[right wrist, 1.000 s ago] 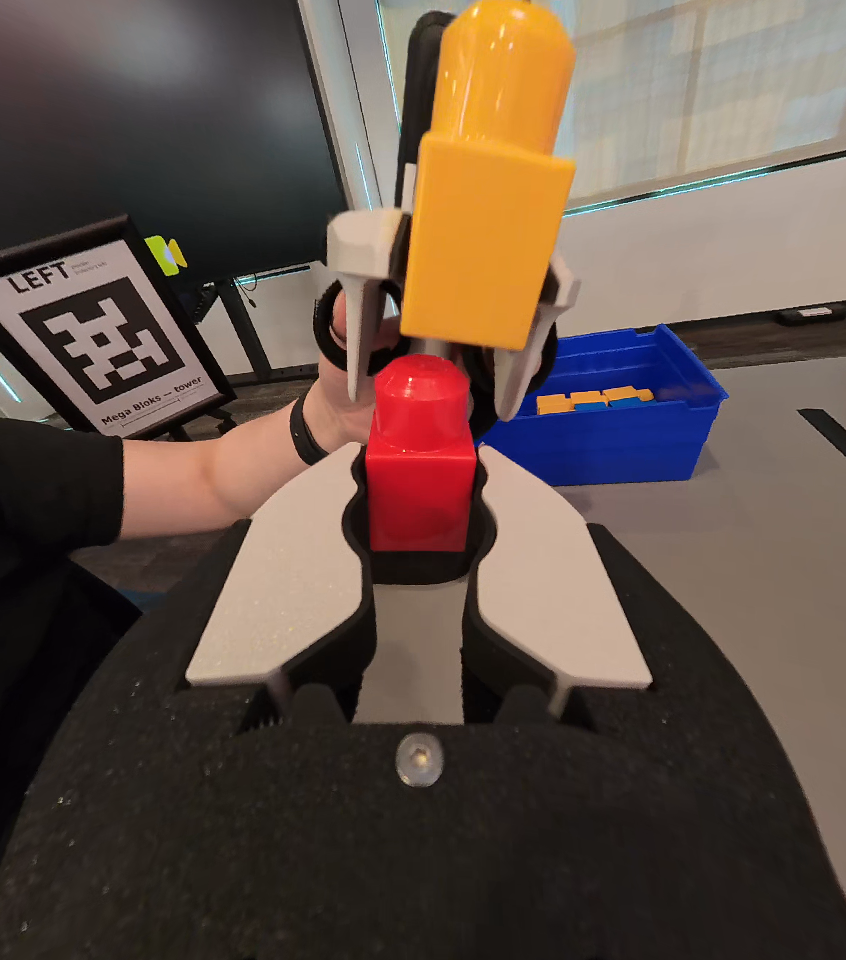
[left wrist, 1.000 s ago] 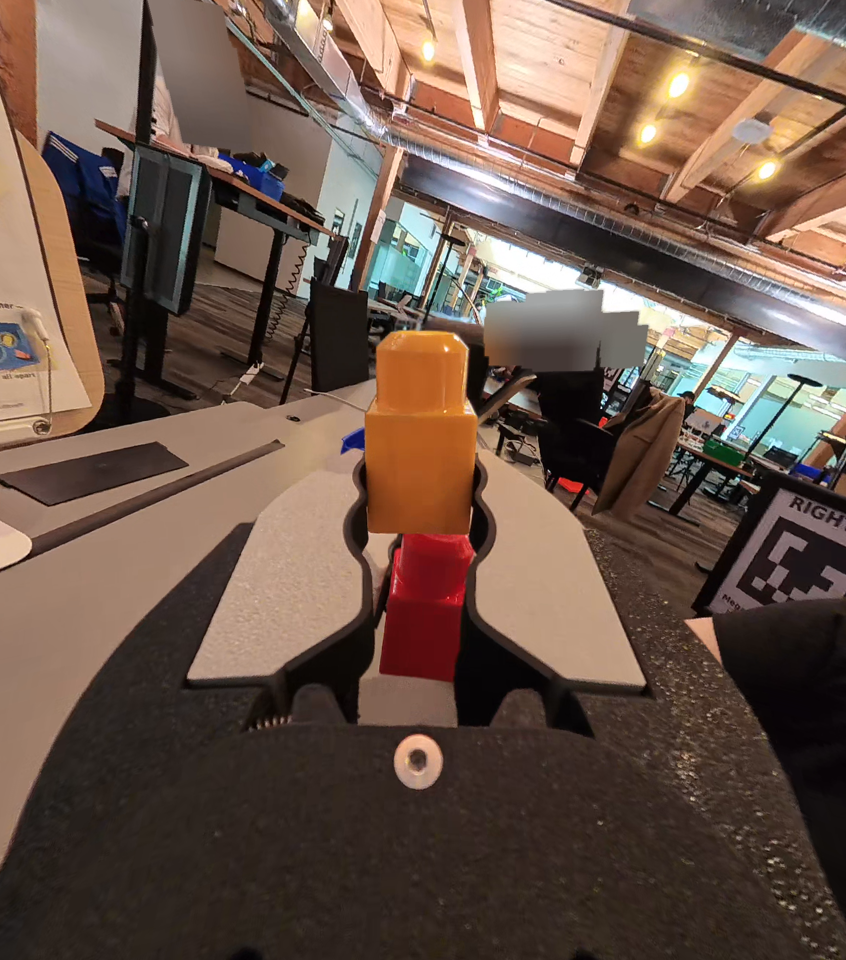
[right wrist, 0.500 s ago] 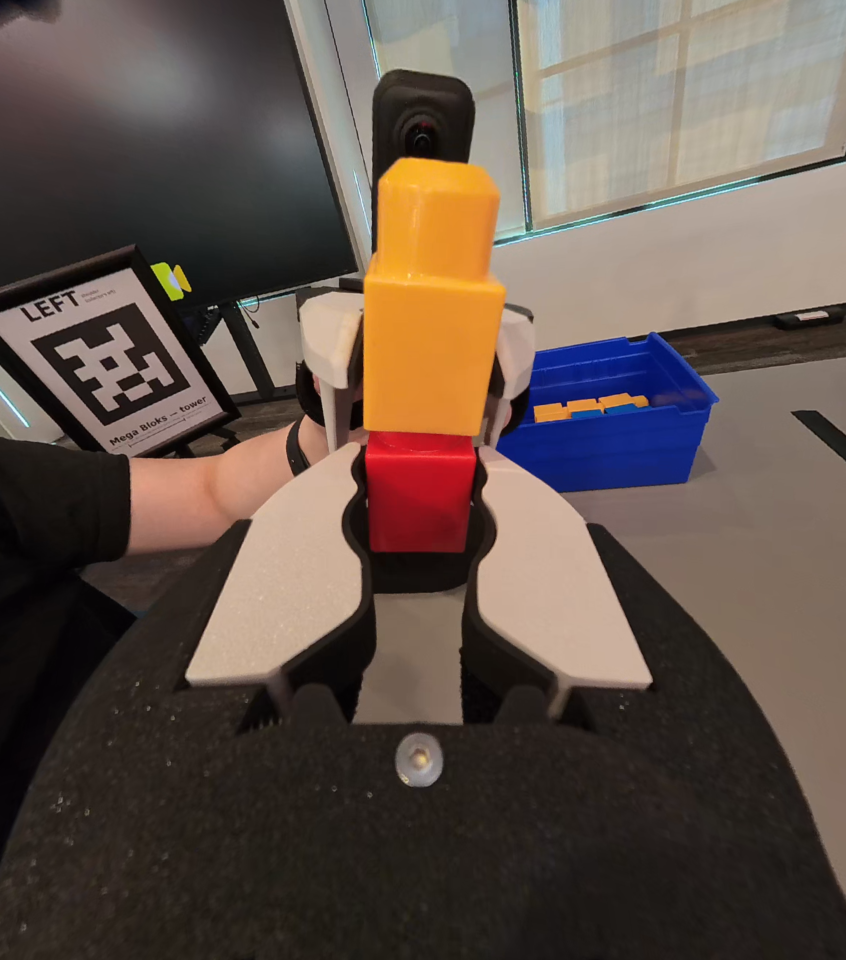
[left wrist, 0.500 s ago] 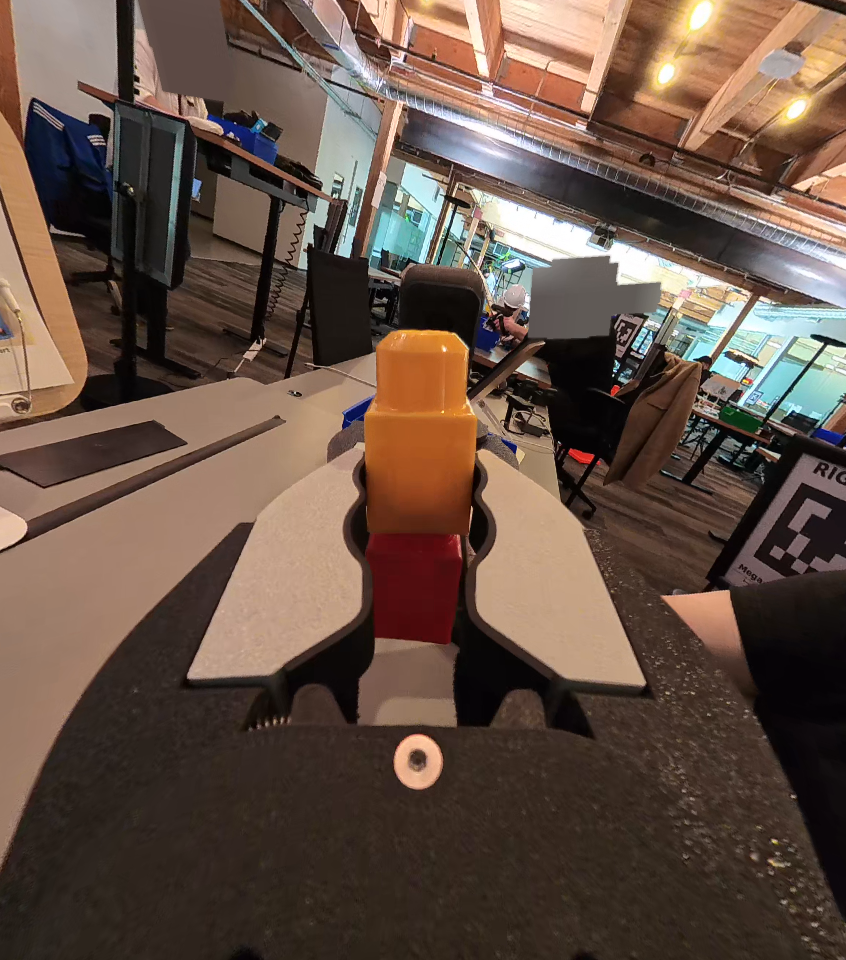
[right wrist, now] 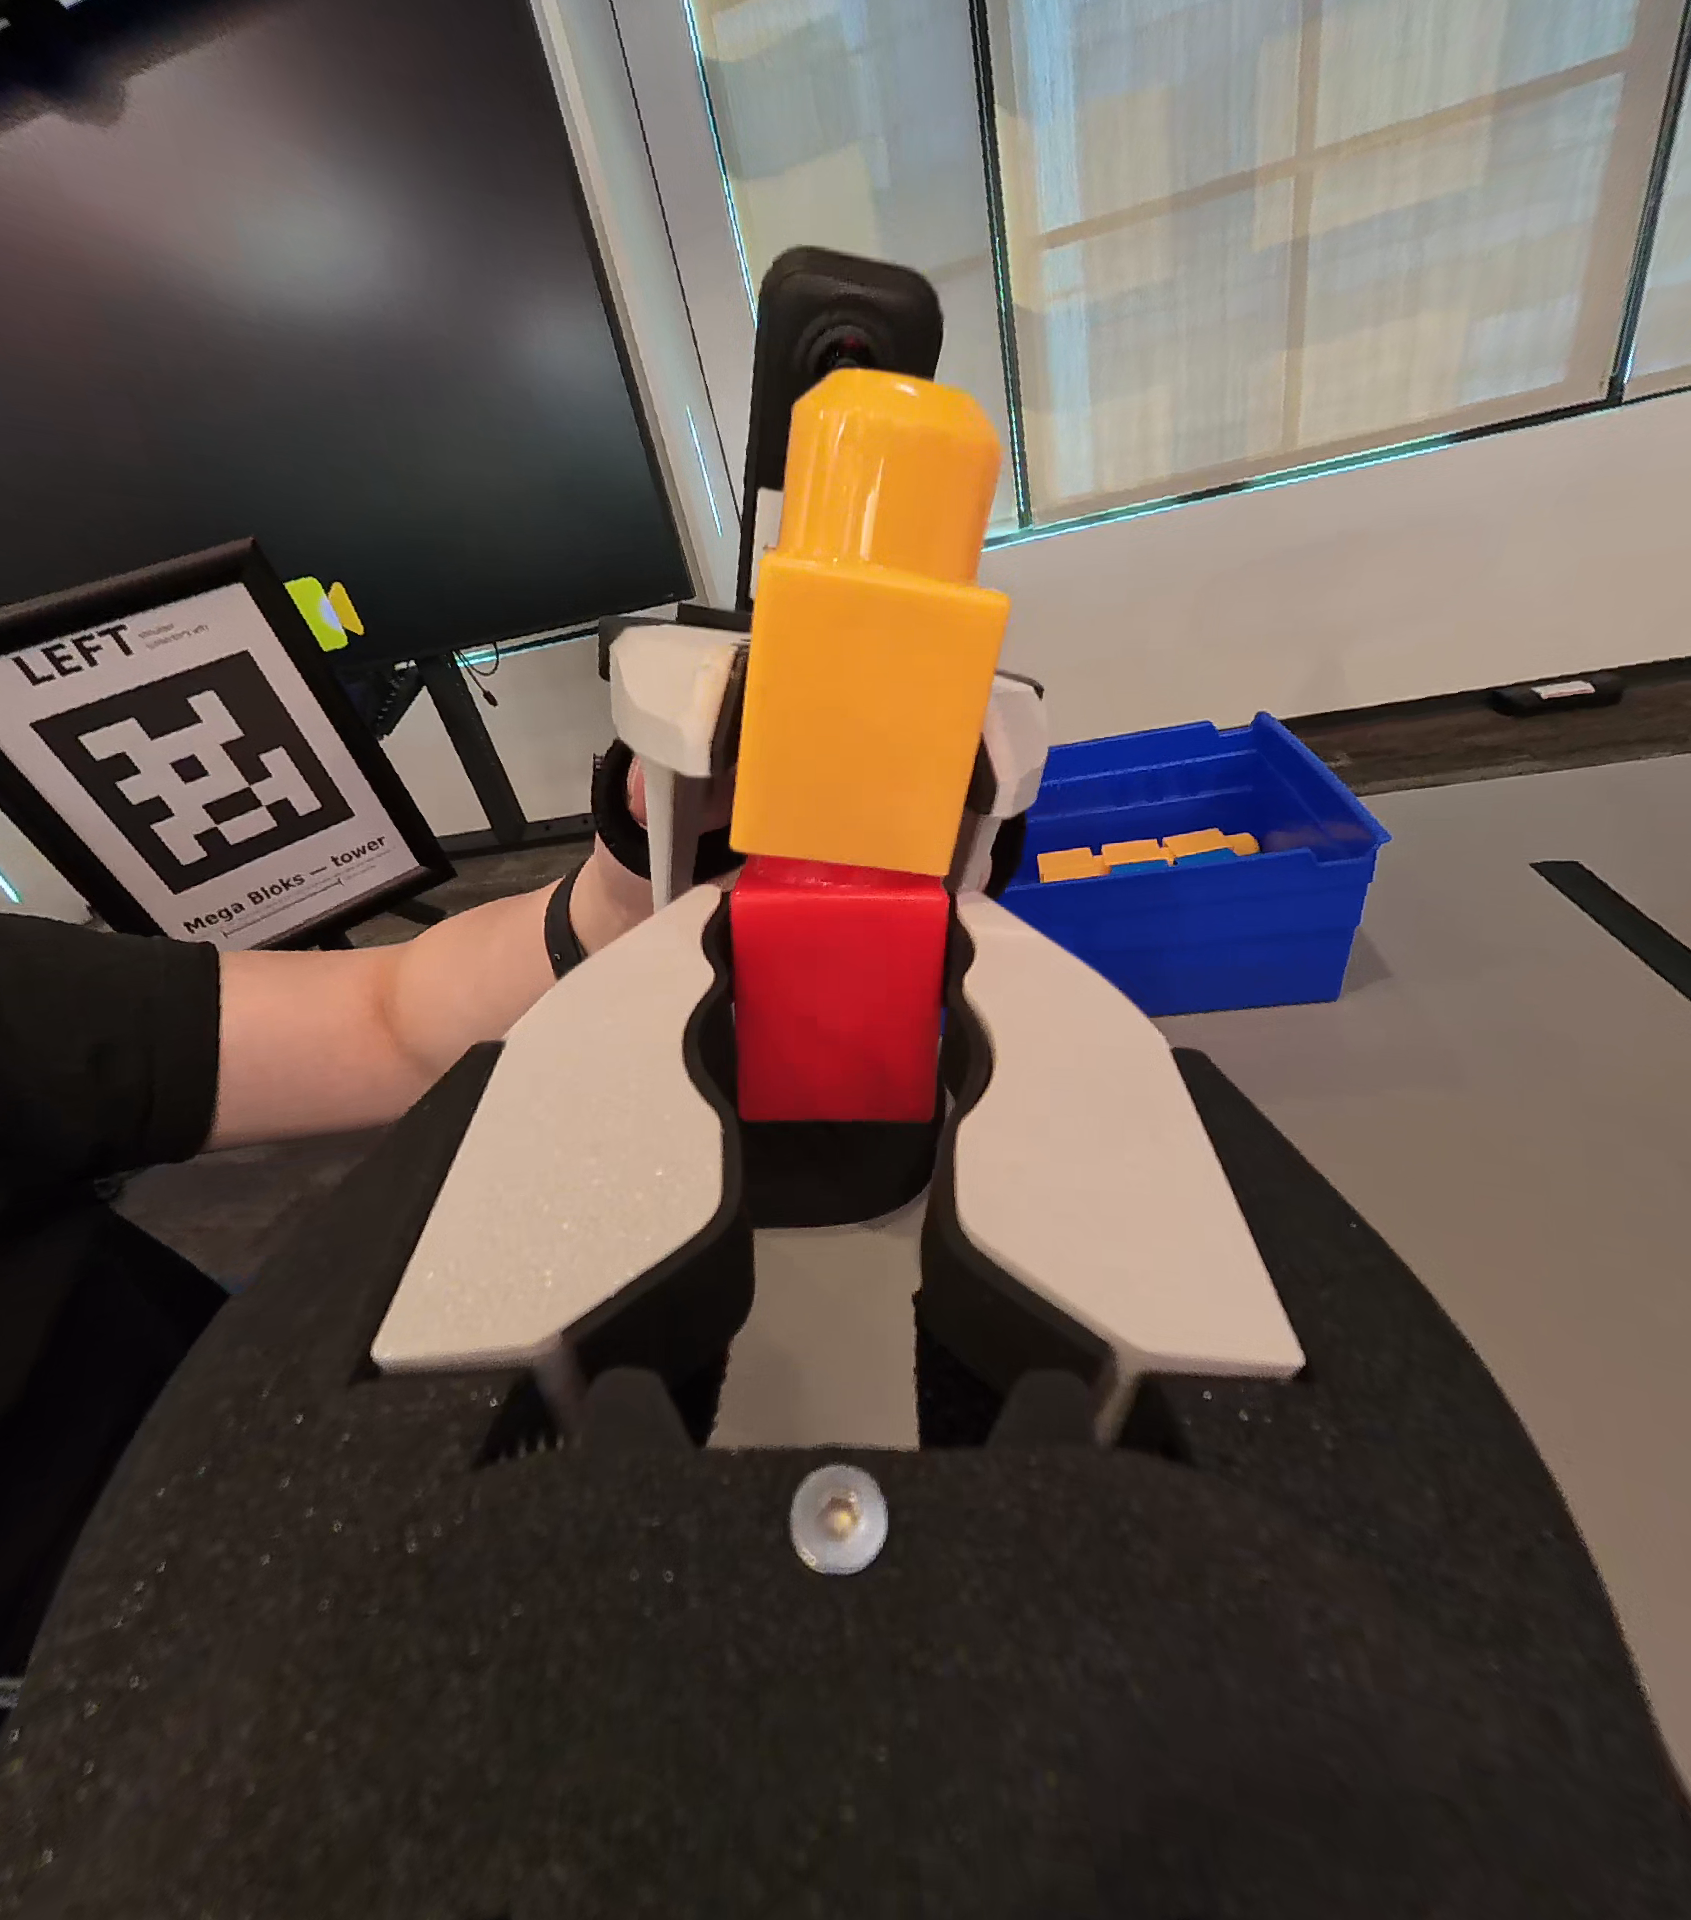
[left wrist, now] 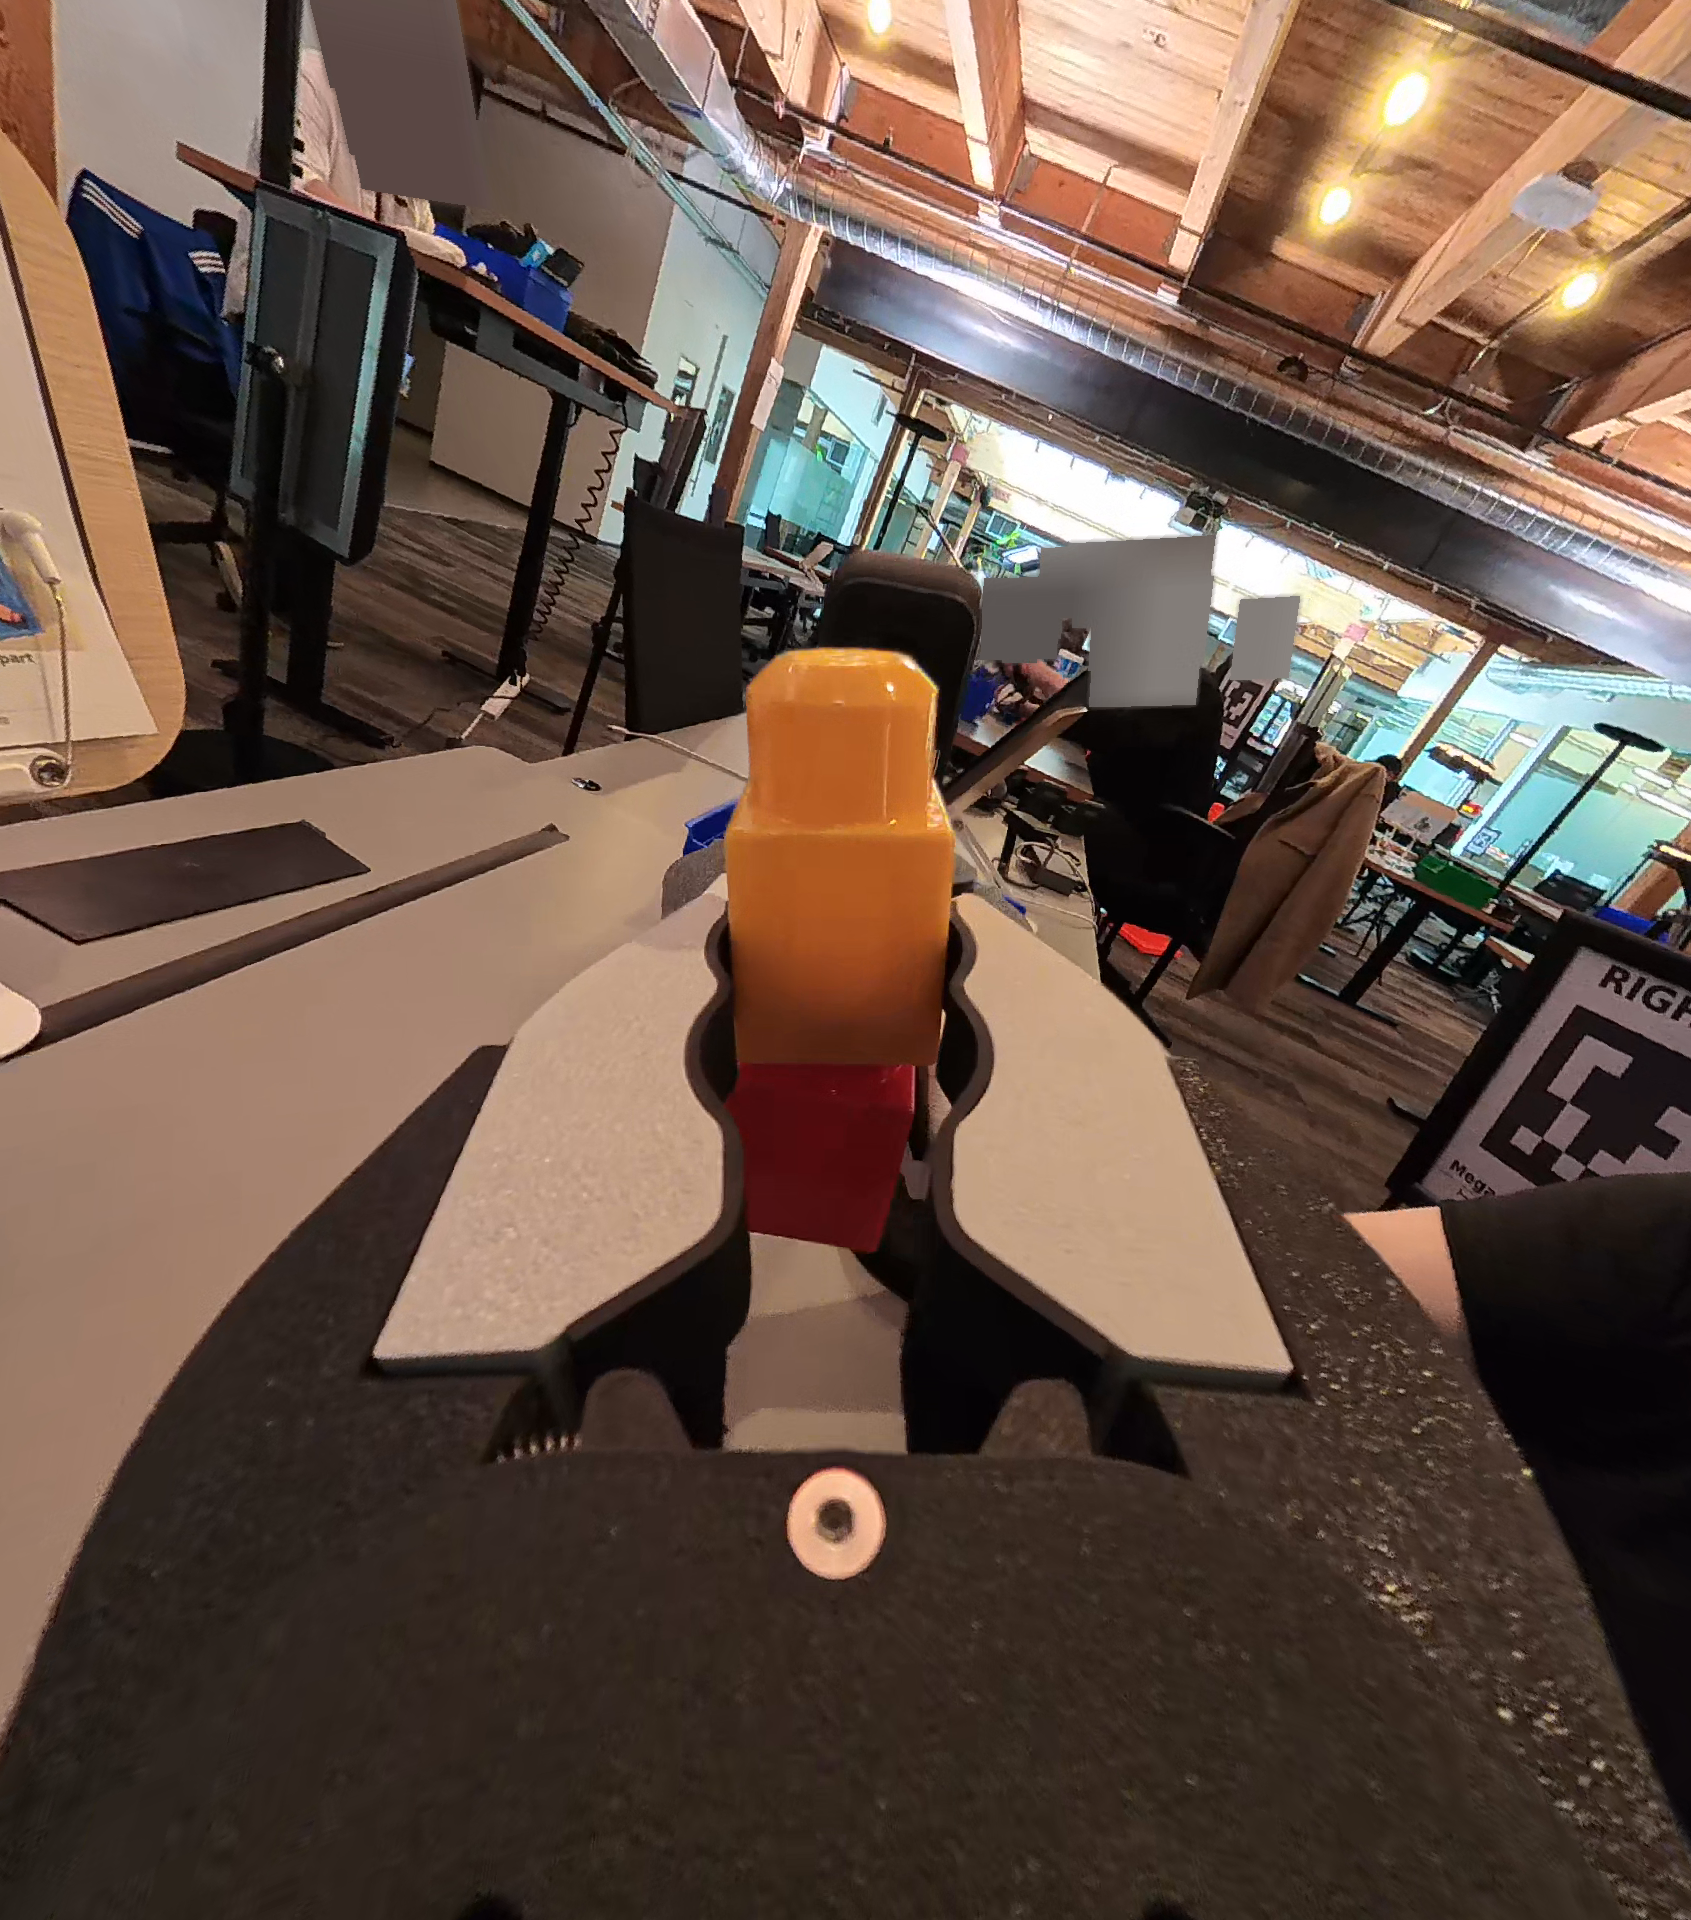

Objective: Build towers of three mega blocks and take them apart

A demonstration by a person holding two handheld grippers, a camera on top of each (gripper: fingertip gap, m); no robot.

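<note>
While pressed together, orange block tops red block, slightly tilted | left hand-held gripper clamps orange | right hand-held gripper clamps red

left tongs: clamped on orange block | right tongs: clamped on red block

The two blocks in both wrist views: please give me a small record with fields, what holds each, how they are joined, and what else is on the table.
orange block: held in the left gripper, jaws shut on its sides
red block: held in the right gripper, jaws shut on its sides
joint: orange sits on top of red, pressed together, held in the air
tower height: two blocks; no third one on it
blue bin: on the grey table, behind the blocks, with orange and blue blocks inside
</note>
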